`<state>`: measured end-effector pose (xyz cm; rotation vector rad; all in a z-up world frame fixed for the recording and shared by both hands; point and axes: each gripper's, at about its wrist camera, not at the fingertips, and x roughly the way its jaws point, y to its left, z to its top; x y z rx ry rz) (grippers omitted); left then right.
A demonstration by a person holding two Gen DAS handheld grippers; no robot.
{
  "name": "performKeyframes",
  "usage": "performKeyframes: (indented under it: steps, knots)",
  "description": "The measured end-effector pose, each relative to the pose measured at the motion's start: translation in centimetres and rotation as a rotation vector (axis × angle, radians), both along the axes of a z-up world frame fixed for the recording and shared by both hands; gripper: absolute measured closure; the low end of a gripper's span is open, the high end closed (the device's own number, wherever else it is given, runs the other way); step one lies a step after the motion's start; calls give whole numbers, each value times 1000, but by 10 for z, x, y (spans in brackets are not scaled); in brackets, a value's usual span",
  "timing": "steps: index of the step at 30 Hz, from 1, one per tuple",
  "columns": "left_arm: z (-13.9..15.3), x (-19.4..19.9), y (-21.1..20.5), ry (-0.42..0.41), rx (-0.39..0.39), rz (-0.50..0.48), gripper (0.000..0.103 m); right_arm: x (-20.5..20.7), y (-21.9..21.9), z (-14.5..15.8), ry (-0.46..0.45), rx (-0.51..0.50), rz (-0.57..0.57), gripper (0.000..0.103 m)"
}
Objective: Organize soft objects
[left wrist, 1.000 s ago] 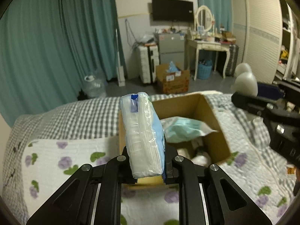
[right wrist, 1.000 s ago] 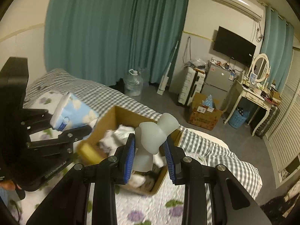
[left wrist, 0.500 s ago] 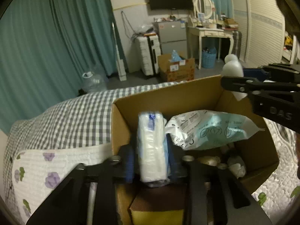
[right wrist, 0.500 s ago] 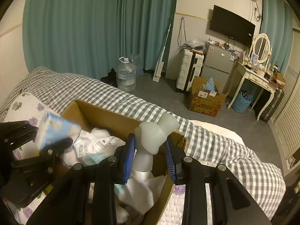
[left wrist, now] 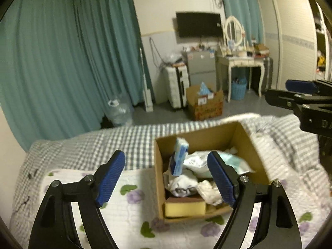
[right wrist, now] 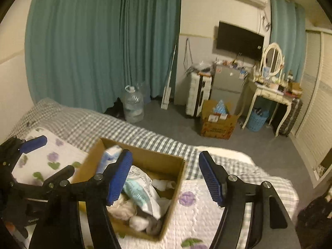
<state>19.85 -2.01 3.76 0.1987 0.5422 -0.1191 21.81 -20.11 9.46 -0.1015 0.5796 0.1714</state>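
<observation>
A brown cardboard box (left wrist: 226,133) sits on the bed, also seen in the right wrist view (right wrist: 176,178). The blue-and-white tissue pack (left wrist: 180,159) stands on end inside it at the left, among a pale green packet (right wrist: 143,195), white cloths and a yellow sponge (left wrist: 184,208). My left gripper (left wrist: 167,178) is open and empty above the bed, near the box's front left. My right gripper (right wrist: 164,178) is open and empty above the box; it shows at the right edge of the left wrist view (left wrist: 300,99). The white soft toy is hidden.
The bed has a checked sheet (left wrist: 116,143) and a white quilt with purple flowers (left wrist: 132,203). On the floor beyond stand a water jug (right wrist: 132,105), a second cardboard box (right wrist: 217,122), a suitcase and a dressing table. Teal curtains hang at the left.
Both grippers opened and pulled back up. The tissue pack left my left gripper and now stands in the box. The white soft toy left my right gripper.
</observation>
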Motion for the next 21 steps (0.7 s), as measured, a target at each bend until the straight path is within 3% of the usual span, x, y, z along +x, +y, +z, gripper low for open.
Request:
performKeyframes:
  steps: [3,5,7,9,11,16,21]
  knots:
    - [36,-33,7,-47,-28,-4,16,-46,0,38,-66,-9,11,26]
    - [56,-53,12,-85,-44,-1,5,-75,-2,58,-97,-19,6,21]
    - [76,-80,19,-147,-62,4,1,-107,-4,76,-130,-20,-4,16]
    - [90,-108,28,-212,-83,9,0,-132,-5,88,-151,-19,-13,5]
    - [98,-129,37,-249,-113,8,0,-163,-3,96,-210,-52,-42,0]
    - [91,-159,56,-291,-194,34,0,-206,-6,93,-295,2,-53,0]
    - [49,-154,66,-338,-211,120,0,-205,0,54,-316,94,-57,0]
